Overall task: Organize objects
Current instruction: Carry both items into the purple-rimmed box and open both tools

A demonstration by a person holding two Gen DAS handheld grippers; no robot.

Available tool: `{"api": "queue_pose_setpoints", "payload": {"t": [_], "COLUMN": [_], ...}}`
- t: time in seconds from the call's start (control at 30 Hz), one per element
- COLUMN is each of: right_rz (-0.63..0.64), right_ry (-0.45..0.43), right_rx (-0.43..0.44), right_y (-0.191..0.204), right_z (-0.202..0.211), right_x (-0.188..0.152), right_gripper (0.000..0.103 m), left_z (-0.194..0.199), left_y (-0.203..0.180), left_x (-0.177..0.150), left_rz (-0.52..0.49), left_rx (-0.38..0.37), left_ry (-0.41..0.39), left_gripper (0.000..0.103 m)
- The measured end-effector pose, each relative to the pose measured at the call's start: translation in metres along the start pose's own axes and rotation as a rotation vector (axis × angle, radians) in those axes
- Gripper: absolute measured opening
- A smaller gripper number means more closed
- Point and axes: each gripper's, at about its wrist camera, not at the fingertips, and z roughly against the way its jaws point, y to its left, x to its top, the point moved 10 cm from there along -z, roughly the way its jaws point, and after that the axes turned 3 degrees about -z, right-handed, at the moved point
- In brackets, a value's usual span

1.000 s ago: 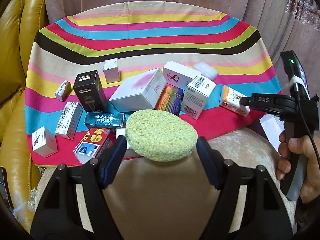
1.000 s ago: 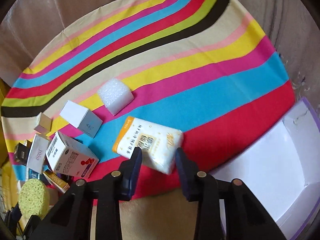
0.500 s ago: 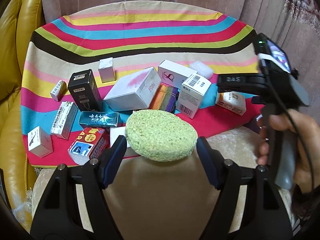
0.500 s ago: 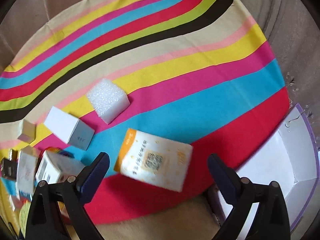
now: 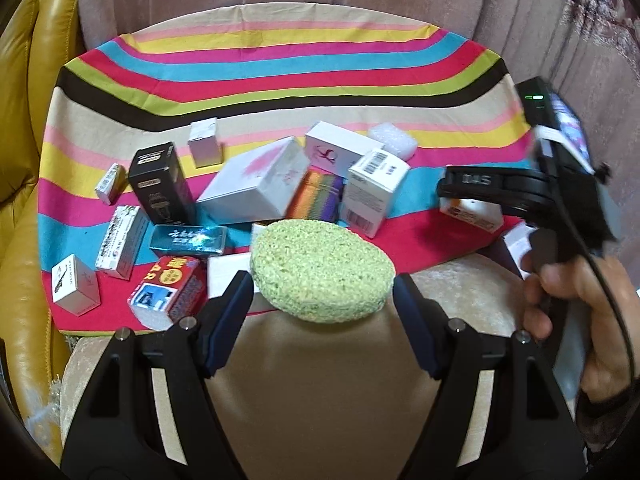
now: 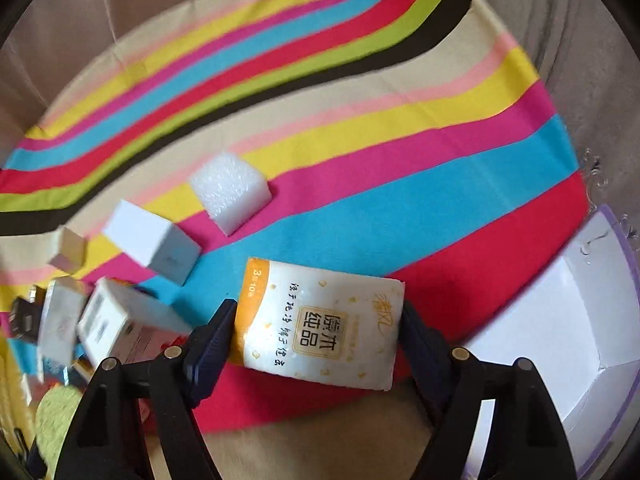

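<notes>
A round green sponge [image 5: 320, 268] sits between the pads of my left gripper [image 5: 322, 280], which is shut on it above the beige cushion at the near edge of the striped cloth [image 5: 280, 64]. In the right wrist view a white and orange tissue pack [image 6: 320, 320] lies between the pads of my right gripper [image 6: 316, 320]. Those jaws are closing, and both pads touch the pack's short ends over the red stripe. A hand [image 5: 580, 320] holds the right gripper's handle at the right of the left wrist view.
Several small boxes crowd the cloth's near left, among them a black box [image 5: 160, 184] and a barcode box [image 5: 372, 192]. A white foam block [image 6: 230, 190] and a white box [image 6: 152, 246] lie beyond the pack. An open white container [image 6: 560, 320] stands right. A yellow sofa [image 5: 20, 160] borders the left.
The right gripper's jaws went from narrow to wide, then came in onto the tissue pack's ends. The left gripper and its sponge kept still.
</notes>
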Motion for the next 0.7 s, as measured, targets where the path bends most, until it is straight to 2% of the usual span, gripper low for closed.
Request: {"api": "queue_pose_setpoints", "payload": {"t": [0.13,0.33,0.4,0.7], "right_rz": [0.000,-0.080,-0.103,-0.208], "right_ry": [-0.056,-0.097,-0.098,-0.069], "right_rx": [0.038,0.050,0.048,0.053], "right_y": [-0.017,-0.076,-0.085,-0.154], "right_z": [0.028,0.061,0.065,0.075], "right_x": [-0.014,-0.034,-0.032,-0.066], "right_gripper": [0.078,0.078,0.078,0.079], "left_z": [-0.001,-0.005,-0.007,-0.024], "left_y": [-0.023,-0.071,-0.087,-0.162], "left_x": [0.001,0.001,0.001,0.003], "left_rz": [-0.040,-0.127,-0.154,-0.255], "left_rx": [-0.017,-0.051,-0.064,-0.146], "left_ry": [0.006,0.024,0.030,0.075], "left_gripper": [0.075,0.075,0.075,0.075]}}
